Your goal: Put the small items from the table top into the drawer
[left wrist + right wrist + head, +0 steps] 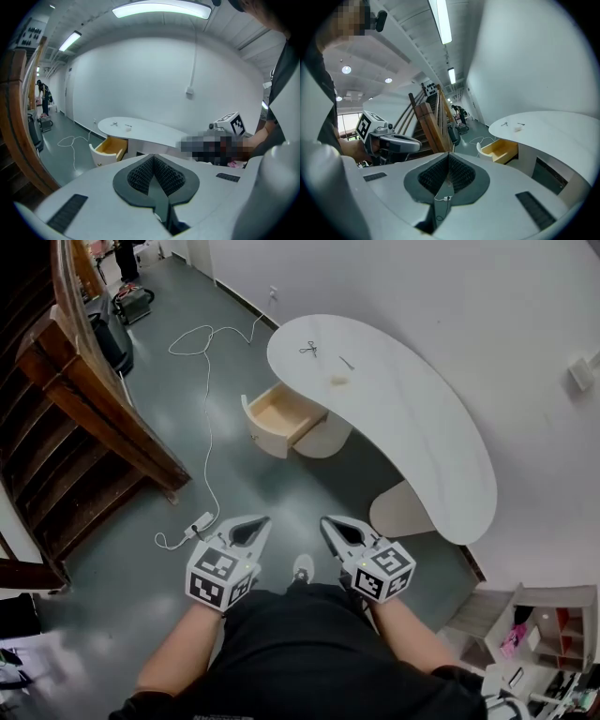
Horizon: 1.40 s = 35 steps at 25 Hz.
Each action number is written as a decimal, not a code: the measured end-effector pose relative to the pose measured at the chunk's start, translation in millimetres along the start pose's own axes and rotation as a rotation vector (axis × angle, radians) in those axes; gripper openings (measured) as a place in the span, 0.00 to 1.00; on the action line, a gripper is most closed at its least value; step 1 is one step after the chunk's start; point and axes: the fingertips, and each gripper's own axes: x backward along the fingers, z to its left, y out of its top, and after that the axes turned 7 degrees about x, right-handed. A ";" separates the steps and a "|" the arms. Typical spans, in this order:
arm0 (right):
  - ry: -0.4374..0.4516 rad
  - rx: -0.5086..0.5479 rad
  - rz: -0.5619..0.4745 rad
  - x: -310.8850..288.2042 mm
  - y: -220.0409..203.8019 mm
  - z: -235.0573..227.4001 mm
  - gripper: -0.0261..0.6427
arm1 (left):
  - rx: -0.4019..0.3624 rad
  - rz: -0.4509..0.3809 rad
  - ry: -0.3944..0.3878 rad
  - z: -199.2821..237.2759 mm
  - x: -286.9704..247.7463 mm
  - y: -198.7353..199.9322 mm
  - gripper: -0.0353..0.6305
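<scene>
No item has yet been lifted; the approach is judged to be the step in hand. The left gripper (255, 524) and right gripper (334, 524) are held low, close to the body and well apart from the surface (422, 427); both pairs of jaws are seen pressed together with nothing between them. Three small items lie at the far end of the surface: a dark scissor-like piece (308, 349), a thin stick (347, 362) and a pale lump (338, 380); the drawer (278, 416), beneath that end, stands pulled open. Next, the surface must be approached; one pair of jaws must be parted and closed upon an item.
</scene>
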 end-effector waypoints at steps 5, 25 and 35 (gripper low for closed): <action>0.030 0.018 -0.017 -13.6 20.6 -36.6 0.04 | 0.012 -0.014 0.040 10.8 -24.7 25.2 0.08; 0.060 -0.014 0.008 -33.1 19.2 -108.4 0.04 | 0.031 0.027 0.054 27.4 -97.7 52.4 0.08; 0.014 -0.005 0.040 -68.1 28.4 -150.8 0.04 | 0.025 0.013 0.018 69.8 -137.5 86.4 0.08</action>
